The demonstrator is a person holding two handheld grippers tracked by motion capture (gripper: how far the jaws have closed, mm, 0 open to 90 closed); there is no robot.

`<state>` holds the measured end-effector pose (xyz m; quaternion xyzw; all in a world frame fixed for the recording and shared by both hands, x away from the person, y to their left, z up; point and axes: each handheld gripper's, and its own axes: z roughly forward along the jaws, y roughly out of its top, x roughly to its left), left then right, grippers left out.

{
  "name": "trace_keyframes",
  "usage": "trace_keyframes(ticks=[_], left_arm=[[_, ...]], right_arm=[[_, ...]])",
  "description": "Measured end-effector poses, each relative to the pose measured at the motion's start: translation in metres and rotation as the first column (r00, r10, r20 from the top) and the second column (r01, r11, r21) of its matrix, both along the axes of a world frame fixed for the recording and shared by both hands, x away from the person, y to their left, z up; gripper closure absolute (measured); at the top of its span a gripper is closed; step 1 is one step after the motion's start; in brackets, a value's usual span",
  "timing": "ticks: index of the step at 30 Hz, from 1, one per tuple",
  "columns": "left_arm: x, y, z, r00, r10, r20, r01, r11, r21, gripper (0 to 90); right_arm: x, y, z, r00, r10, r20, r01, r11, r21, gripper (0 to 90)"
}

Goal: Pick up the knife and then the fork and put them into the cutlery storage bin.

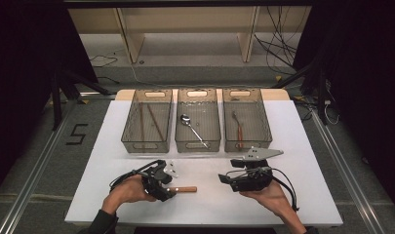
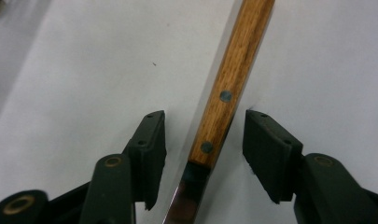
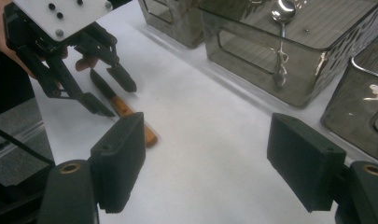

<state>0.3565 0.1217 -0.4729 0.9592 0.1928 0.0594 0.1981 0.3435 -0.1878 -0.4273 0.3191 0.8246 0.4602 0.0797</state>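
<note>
White table [image 1: 292, 146] carries three bins [image 1: 197, 119] along its far edge. Near the front edge, the left gripper [image 2: 204, 140] straddles a knife [image 2: 231, 79], jaws apart, unclenched. Next, I judge: close on the handle. Right gripper [image 3: 206, 158] hangs released, empty.

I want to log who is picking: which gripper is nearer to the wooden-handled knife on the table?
Left. The left gripper straddles the knife, jaws open on either side of its handle. The right gripper hangs open, apart, beyond the handle's far end.
</note>
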Motion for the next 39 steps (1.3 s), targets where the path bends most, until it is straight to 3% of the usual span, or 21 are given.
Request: trace_keyframes(ticks=[18,24,34,39], left_arm=[[-0.0010,-0.0040,0.0026,0.9987,-0.026,-0.044,0.027,0.9995,0.019,75.2],[-0.0004,-0.0038,0.0026,0.9985,-0.031,-0.046,0.032,0.9994,0.017,76.1],[0.0009,-0.0036,0.0044,0.9985,0.005,-0.054,-0.003,0.9995,0.031,76.4],[0.0025,-0.0002,0.0066,0.9977,0.021,-0.064,-0.020,0.9997,0.012,76.4]], right_arm=[[-0.0006,0.0024,0.0034,0.9999,0.000,0.017,0.001,1.000,-0.015,29.2],[-0.0018,0.0044,0.0042,0.9999,0.006,0.015,-0.006,1.000,-0.016,29.5],[-0.0021,0.0041,0.0051,0.9998,0.006,0.018,-0.006,1.000,-0.011,29.8],[-0.0022,0.0046,0.0050,0.9998,0.009,0.017,-0.009,1.000,-0.012,29.8]])
